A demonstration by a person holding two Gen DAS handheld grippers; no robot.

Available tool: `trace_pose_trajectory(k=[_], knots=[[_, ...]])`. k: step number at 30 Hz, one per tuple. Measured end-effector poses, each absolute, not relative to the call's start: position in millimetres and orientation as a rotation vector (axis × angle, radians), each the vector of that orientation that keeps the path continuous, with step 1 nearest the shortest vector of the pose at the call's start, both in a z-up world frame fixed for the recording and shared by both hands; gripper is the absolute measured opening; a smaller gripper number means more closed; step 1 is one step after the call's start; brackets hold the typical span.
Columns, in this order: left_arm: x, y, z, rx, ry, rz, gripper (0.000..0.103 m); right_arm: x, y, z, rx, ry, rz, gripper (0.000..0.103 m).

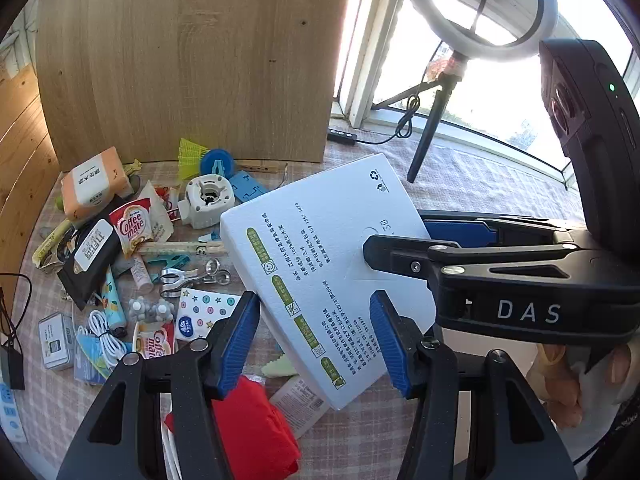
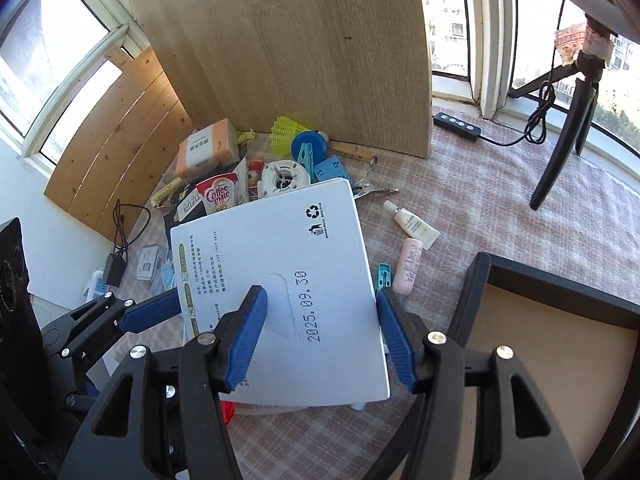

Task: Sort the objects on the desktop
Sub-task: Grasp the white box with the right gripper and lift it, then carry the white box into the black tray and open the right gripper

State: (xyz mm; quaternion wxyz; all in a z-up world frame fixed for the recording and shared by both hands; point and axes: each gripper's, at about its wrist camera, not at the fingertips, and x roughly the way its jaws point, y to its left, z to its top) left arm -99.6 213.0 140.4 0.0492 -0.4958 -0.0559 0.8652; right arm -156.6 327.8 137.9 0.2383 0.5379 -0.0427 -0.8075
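**Two grippers on one white pack**

Both grippers pinch the white pack (image 2: 276, 280), which is tilted above the checked cloth (image 2: 500, 200). The right gripper (image 2: 318, 332) clamps its near end, blue pads on both long edges. The left gripper (image 1: 314, 340) grips a side edge, seen from the right wrist coming in at left. The pack hides much of the clutter pile (image 1: 132, 248) behind. A red cloth (image 1: 252, 432) lies partly under the left gripper. Both grippers point steeply down; fingers (image 1: 560, 384) show at the right gripper's handle.
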Motion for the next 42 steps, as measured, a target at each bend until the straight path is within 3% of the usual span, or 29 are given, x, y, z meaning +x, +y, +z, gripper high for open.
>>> trace_pose_trajectory(k=[9,17,25,32,42], knots=[[-92.8,314.4,130.8,-1.450,-0.064,2.467,0.054,-108.6,417.5,140.7,1.562,-0.144,-2.383,0.056],[-111.7,407.0,120.1,-1.409,0.039,2.355,0.054,-85.1,515.7,122.2,1.665,-0.333,-2.513,0.056],[-122.6,462.7,96.6,-1.470,0.127,2.253,0.056,-72.9,566.2,108.0,1.749,-0.362,-2.593,0.056],[-110.2,459.6,102.7,-1.480,0.250,2.254,0.057,-67.8,568.0,113.3,1.728,-0.297,-2.658,0.056],[-96.0,380.8,122.9,-1.470,0.222,2.383,0.057,-75.6,520.3,130.5,1.651,-0.197,-2.615,0.056]])
